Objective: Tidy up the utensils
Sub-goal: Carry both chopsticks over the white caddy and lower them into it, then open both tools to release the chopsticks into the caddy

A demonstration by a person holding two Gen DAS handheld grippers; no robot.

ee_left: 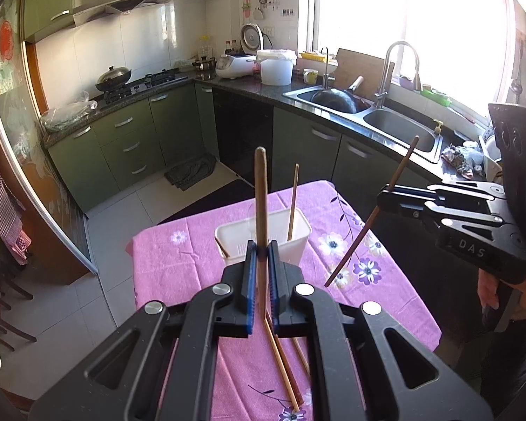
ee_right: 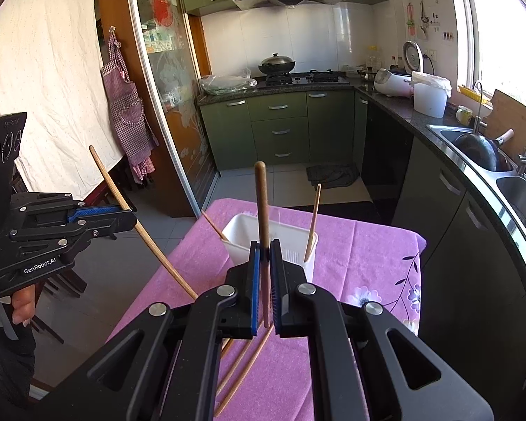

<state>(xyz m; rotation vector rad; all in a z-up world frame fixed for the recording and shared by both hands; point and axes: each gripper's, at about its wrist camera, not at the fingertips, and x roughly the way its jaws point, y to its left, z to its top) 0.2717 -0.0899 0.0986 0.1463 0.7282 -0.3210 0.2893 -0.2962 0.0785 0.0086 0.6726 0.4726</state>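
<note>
**A:** What is held by the left gripper (ee_left: pixel 263 251)?

**B:** A light wooden chopstick (ee_left: pixel 261 210) is clamped between its blue pads, standing nearly upright in the left wrist view. In the right wrist view the same gripper (ee_right: pixel 131 218) is seen at the left edge, and its chopstick (ee_right: pixel 122 203) is tilted, with the lower end reaching down toward the table edge.

**A:** And the right gripper (ee_right: pixel 264 251)?

**B:** Its jaws are likewise closed on a chopstick, a darker brown one (ee_right: pixel 262 228), gripped about midway along its length. From the left camera that gripper (ee_left: pixel 385 198) is seen to the right, above the table, with the dark chopstick (ee_left: pixel 375 210) slanted and its lower tip clear of the cloth.

**A:** Where are the remaining utensils?

**B:** A white plastic holder (ee_left: pixel 298 224) is set on the table, which is covered by a pink flowered cloth (ee_left: pixel 179 263). One chopstick (ee_left: pixel 293 203) is stood inside the holder, leaning against its far wall. In the right wrist view a second stick (ee_right: pixel 214 226) is seen poking out over the holder's left rim. Several loose chopsticks (ee_left: pixel 284 368) are left lying on the cloth nearer the cameras, partly hidden by the gripper bodies.

**A:** Is either held chopstick touching the holder?

**B:** That cannot be told; both are seen in front of it.
</note>
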